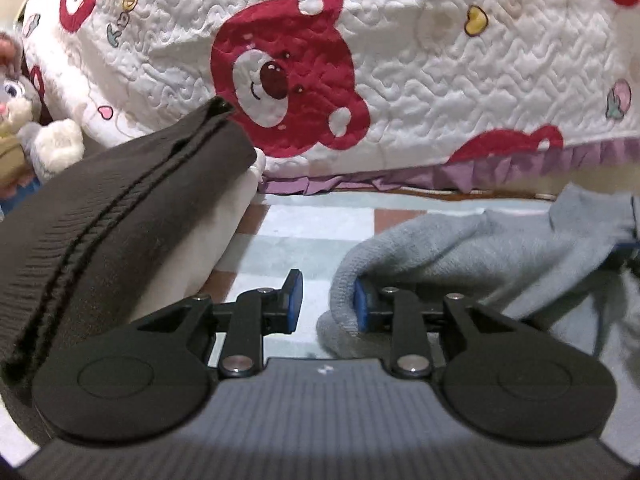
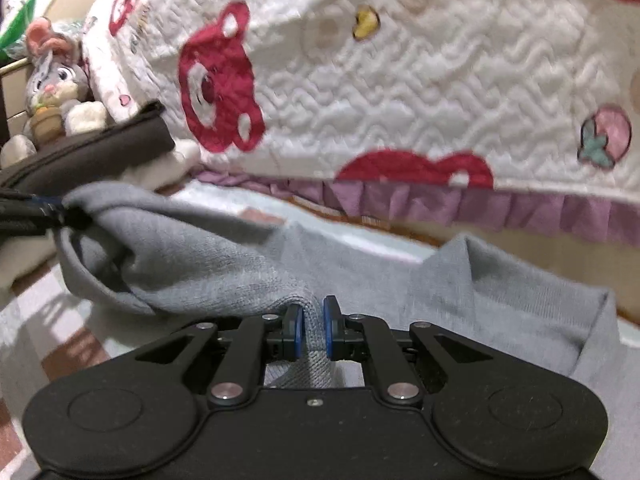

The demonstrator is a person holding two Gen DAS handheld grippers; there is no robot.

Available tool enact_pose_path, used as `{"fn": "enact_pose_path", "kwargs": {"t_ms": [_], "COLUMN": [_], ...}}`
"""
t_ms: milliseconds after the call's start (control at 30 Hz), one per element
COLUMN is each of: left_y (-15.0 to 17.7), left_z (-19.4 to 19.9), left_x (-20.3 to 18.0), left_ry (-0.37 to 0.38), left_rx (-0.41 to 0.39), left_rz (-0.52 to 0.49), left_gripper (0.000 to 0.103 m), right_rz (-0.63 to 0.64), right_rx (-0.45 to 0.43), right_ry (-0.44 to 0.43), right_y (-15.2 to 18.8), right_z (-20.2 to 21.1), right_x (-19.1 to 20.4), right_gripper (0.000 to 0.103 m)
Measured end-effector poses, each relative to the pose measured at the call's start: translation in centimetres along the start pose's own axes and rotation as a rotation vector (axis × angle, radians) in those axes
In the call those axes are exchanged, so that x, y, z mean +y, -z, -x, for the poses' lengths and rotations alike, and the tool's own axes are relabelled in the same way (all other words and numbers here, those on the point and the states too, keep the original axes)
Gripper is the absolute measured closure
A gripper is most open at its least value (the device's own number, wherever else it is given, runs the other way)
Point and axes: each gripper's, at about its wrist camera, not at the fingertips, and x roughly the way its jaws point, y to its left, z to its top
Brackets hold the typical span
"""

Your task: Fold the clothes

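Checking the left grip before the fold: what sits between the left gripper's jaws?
In the left wrist view the left gripper stands open; between its jaws is bare checked floor covering. The grey garment drapes over the right-hand pad only.

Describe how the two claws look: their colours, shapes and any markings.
Both are alike. The left claw has matte black linkage arms with silver rivets, round black discs at each side, blue pads on the fingers, and a ribbed grey body bearing a small white mark. The right claw shows a smooth black body with one small screw.
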Motion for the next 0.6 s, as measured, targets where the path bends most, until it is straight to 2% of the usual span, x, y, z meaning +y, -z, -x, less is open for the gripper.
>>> {"fn": "enact_pose_path", "kwargs": {"t_ms": [67,167,233,267,300,400,433,533,567,600], "left_y": [-1.0,-2.4,-2.3,-2.1,-1.8,-0.5,0.0,0.4,0.5,0.6], "left_z": [1.8,5.4,6.4,6.0,5.3,1.6,0.3,-0.9,-1.2,-1.4], "left_x": [0.3,-1.1,-1.8,-2.1,-2.3,-2.4,-2.3,-1.1,-0.7,-0.3], "left_ry": [0.003,-0.032,-0.007,0.018,0.034,0.03,0.021,0.057,0.073,0.089], "left_rx": [-0.071,-0.245,-0.296,-0.276,-0.241,-0.079,-0.022,0.067,0.091,0.116], "left_rz": [-0.014,-0.112,-0.138,-0.141,-0.144,-0.134,-0.123,-0.048,-0.021,0.007], "left_gripper": [0.087,0.083,0.073,0.062,0.059,0.061,0.062,0.06,0.055,0.055], "right_rz": [-0.041,-0.068,-0.076,-0.077,-0.099,-0.213,-0.263,-0.38,-0.374,-0.348], "right_rx": [-0.082,-0.165,-0.151,-0.128,-0.09,0.061,0.082,0.068,0.065,0.064], "right_ry": [-0.012,0.006,0.043,0.074,0.096,0.147,0.157,0.172,0.177,0.183], "right_y": [-0.5,-1.2,-1.3,-1.0,-0.6,1.6,2.3,4.0,4.2,4.2], "right_z": [1.7,3.9,3.9,3.4,2.6,-0.3,-0.8,-0.4,-0.2,-0.1], "right_x": [-0.1,-0.5,-1.5,-2.3,-3.3,-6.8,-7.7,-9.2,-9.2,-9.0], "right_gripper": [0.093,0.093,0.093,0.093,0.093,0.093,0.093,0.093,0.093,0.093]}}
